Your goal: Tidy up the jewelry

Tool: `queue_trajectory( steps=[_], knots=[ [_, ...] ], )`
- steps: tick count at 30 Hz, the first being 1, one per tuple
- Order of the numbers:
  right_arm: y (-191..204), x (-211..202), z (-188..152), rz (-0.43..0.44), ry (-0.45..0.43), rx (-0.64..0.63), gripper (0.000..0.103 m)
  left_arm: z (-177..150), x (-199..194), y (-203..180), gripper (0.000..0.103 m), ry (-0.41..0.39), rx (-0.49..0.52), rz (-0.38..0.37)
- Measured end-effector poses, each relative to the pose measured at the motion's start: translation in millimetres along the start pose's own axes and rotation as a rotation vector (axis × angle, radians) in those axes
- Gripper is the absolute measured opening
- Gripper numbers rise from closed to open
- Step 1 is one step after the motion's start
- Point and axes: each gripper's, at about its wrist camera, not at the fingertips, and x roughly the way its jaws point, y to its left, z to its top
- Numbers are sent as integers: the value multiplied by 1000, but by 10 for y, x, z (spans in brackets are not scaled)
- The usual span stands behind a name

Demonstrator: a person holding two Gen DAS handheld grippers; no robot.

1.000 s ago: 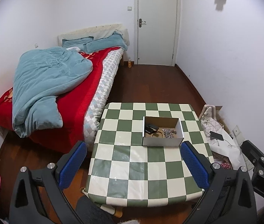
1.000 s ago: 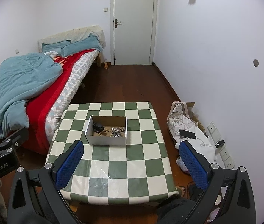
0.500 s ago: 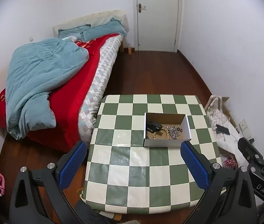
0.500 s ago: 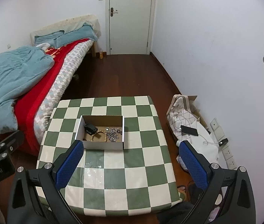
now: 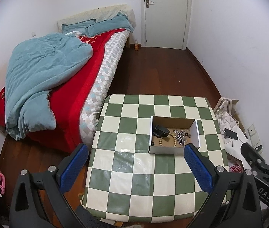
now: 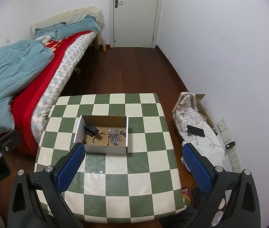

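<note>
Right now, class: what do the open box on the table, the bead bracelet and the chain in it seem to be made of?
Box: likely cardboard, with matte white outer walls and a plain brown inside.
Bead bracelet: probably wood; pale tan round beads with a dull sheen.
Chain: seemingly metal; silvery links that glint, though too small to be sure.

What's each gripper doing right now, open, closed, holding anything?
Left gripper: open, empty, above the checkered table.
Right gripper: open, empty, short of the jewelry box.
</note>
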Motion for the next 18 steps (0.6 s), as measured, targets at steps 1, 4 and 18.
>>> queue_trajectory(
  steps=[1,4,18],
  knots=[
    [3,14,8,2,2,-1,103,9,-3,-2,103,0,0,-2],
    [19,20,13,1,6,-4,103,31,-12,9,103,-3,-3,-3],
    [13,10,0,15,14,-8,103,12,-41,7,103,-7,-6,13]
  ],
)
